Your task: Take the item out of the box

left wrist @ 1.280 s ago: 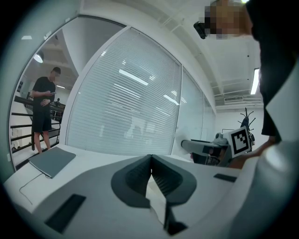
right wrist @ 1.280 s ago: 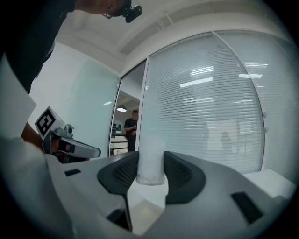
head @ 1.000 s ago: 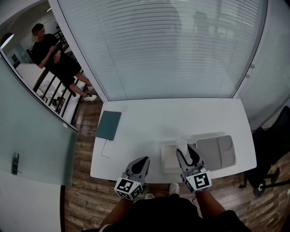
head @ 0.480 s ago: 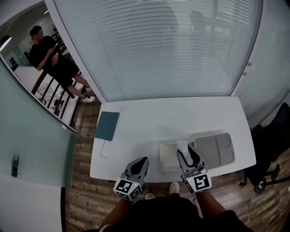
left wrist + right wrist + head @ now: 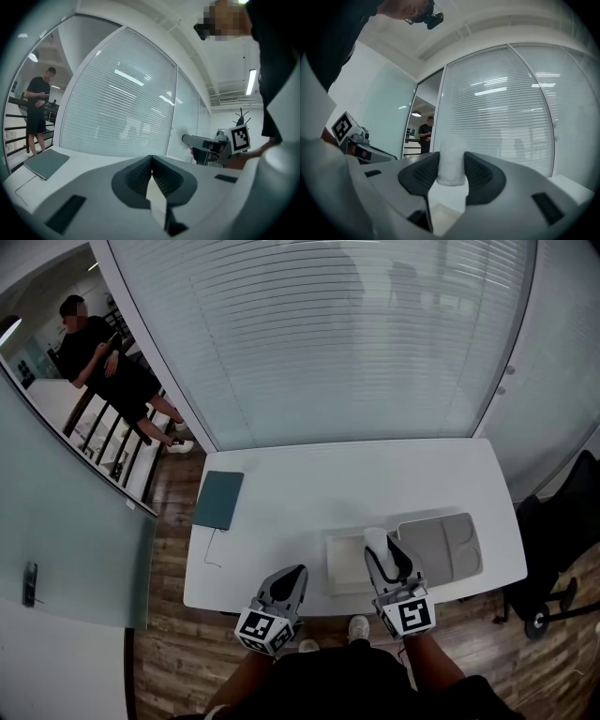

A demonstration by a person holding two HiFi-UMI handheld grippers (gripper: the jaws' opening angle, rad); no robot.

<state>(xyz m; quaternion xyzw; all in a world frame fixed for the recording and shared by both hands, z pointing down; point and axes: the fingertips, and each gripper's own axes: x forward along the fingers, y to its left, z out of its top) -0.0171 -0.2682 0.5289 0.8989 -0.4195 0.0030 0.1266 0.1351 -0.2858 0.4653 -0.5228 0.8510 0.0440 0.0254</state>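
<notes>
Right gripper (image 5: pixel 451 169): clamping white item (image 5: pixel 451 154), hovering over box (image 5: pixel 347 564).
Left gripper (image 5: pixel 151 174): jaws pressing together, holding nothing.
Risk: item slipping back into box, should the grip be loosening.

a pale, frosted white item (image 5: pixel 451 157), upright and roughly cylindrical, is pinched between the jaws of my right gripper (image 5: pixel 451 174), held over the shallow cream box (image 5: pixel 343 568) lying open near the worktop's (image 5: pixel 300 493) front edge, right of centre.

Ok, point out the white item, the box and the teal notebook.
white item (image 5: pixel 451 161), right gripper view, its middle.
box (image 5: pixel 343 566), head view, bare left part.
teal notebook (image 5: pixel 217 500), head view, cover's centre.
</notes>
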